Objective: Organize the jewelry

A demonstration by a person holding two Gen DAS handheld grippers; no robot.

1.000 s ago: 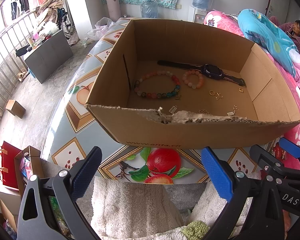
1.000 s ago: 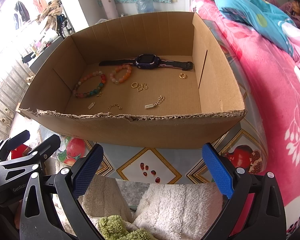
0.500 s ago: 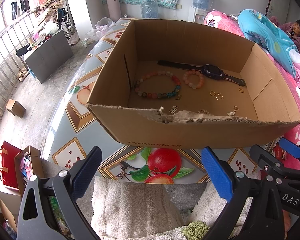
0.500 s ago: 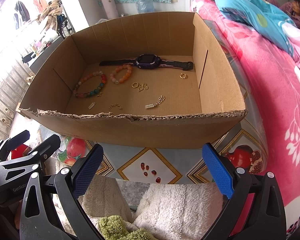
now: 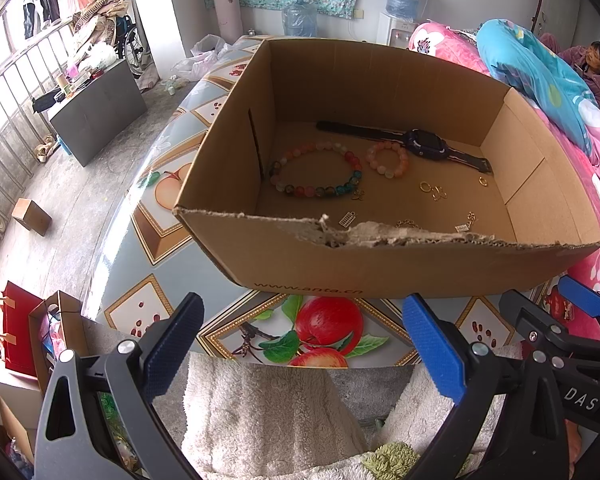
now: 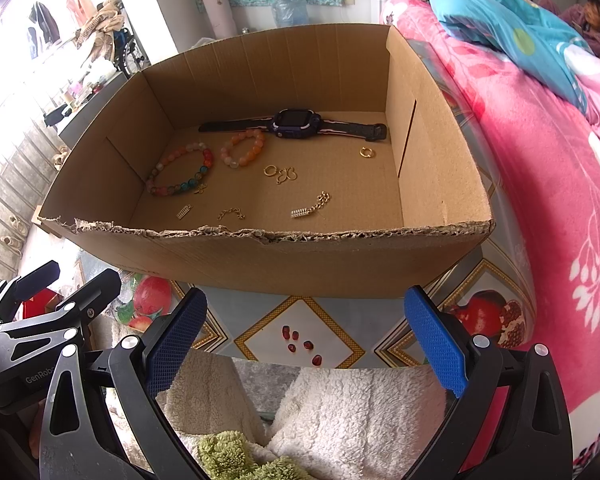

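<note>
Two hand-held grippers are hovering side by side short of a large open brown cardboard box point(image 5: 380, 272) with a torn near rim, which is sitting on a table covered in a glossy fruit-print cloth point(image 5: 140, 240) beside a pink floral bedspread point(image 6: 560, 168). Both the left gripper point(image 5: 300, 344) and the right gripper point(image 6: 306, 332) are standing wide, their blue-padded fingers gripping nothing, above fluffy cream fabric point(image 6: 340, 408). All the jewelry is lying on the box floor: a dark purple-faced wristwatch point(image 6: 298, 122) is stretching along the far wall, a large bracelet of multicoloured beads point(image 6: 180, 176) is lying at the left, a smaller bracelet of pink and orange beads point(image 6: 243, 148) is sitting just beside the watch, and small gold rings and hooks point(image 6: 280, 172), a gold hoop point(image 6: 366, 153) and short gold chain pieces point(image 6: 312, 207) are scattered toward the near wall.
</note>
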